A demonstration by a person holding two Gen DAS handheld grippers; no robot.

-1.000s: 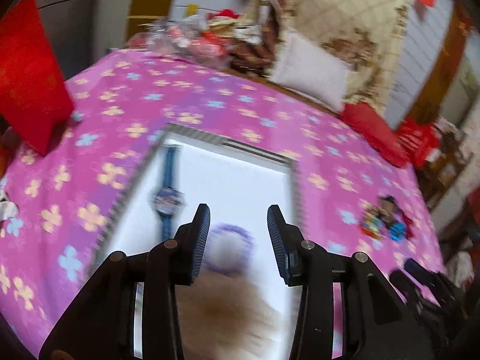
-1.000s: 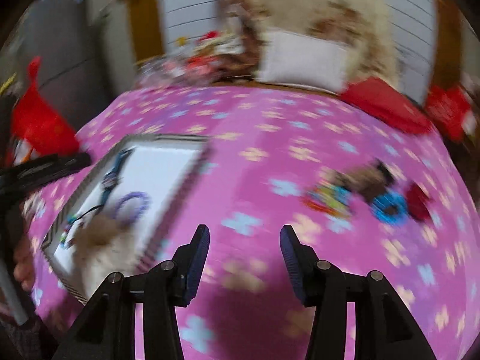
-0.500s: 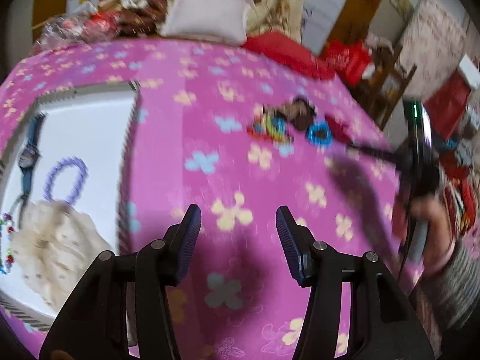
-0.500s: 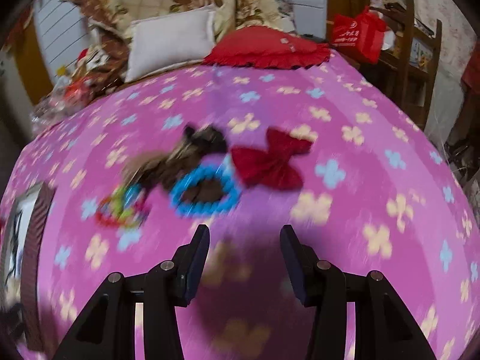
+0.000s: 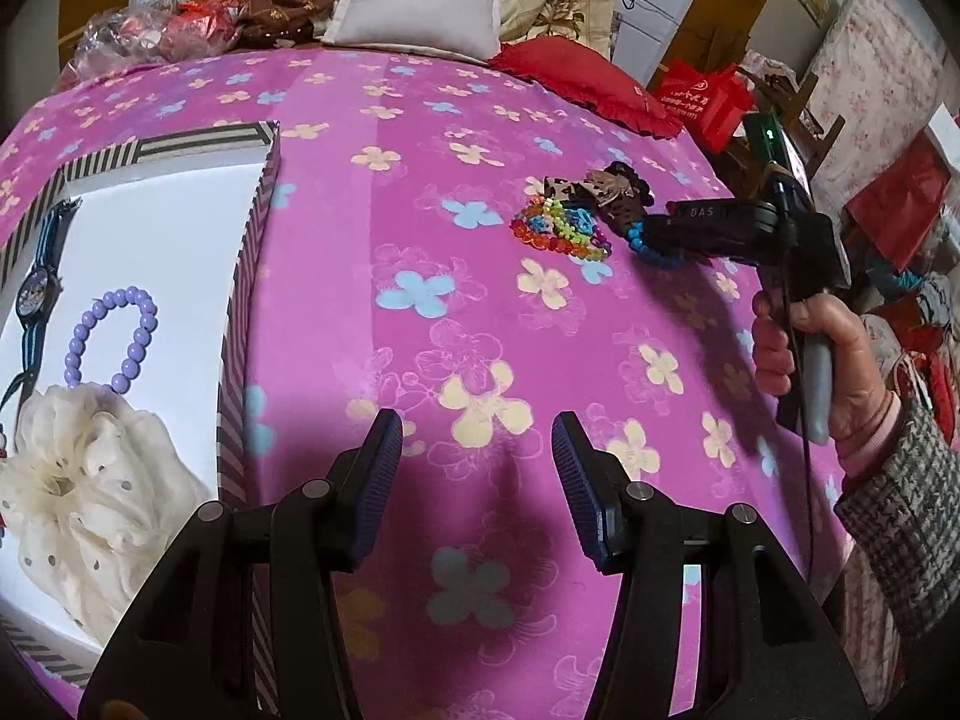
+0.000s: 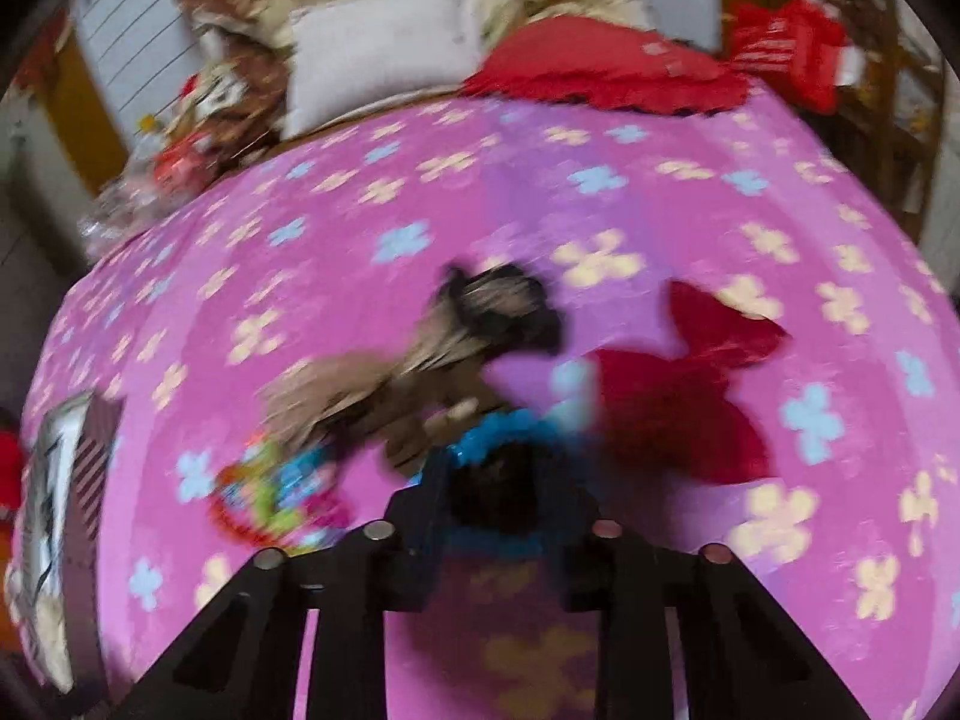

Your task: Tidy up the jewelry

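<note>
You have a big bed (image 5: 480, 192) with a pink flowered cover, and it fills both views. Pillows and a red cushion (image 5: 576, 78) lie at the top of the frame, with red bags in the upper right.

On the left of the left wrist view sits the striped box (image 5: 252, 228). You keep the sorted things there: a white frilly scrunchie (image 5: 90, 480), a purple bead bracelet (image 5: 114, 342) and a blue watch (image 5: 42, 282).

The loose pile waits in the upper right of that view: a rainbow bead bracelet (image 5: 558, 228), a brown bow (image 5: 600, 192) and a blue bracelet (image 6: 498, 426).

Your right claw (image 6: 504, 498) is closing around the blue bracelet, which lies between its jaws. The picture is too blurry to show if the pads press it yet.

Your left claw (image 5: 474, 480) hangs partly open and empty over bare cover, at the bottom middle.
</note>
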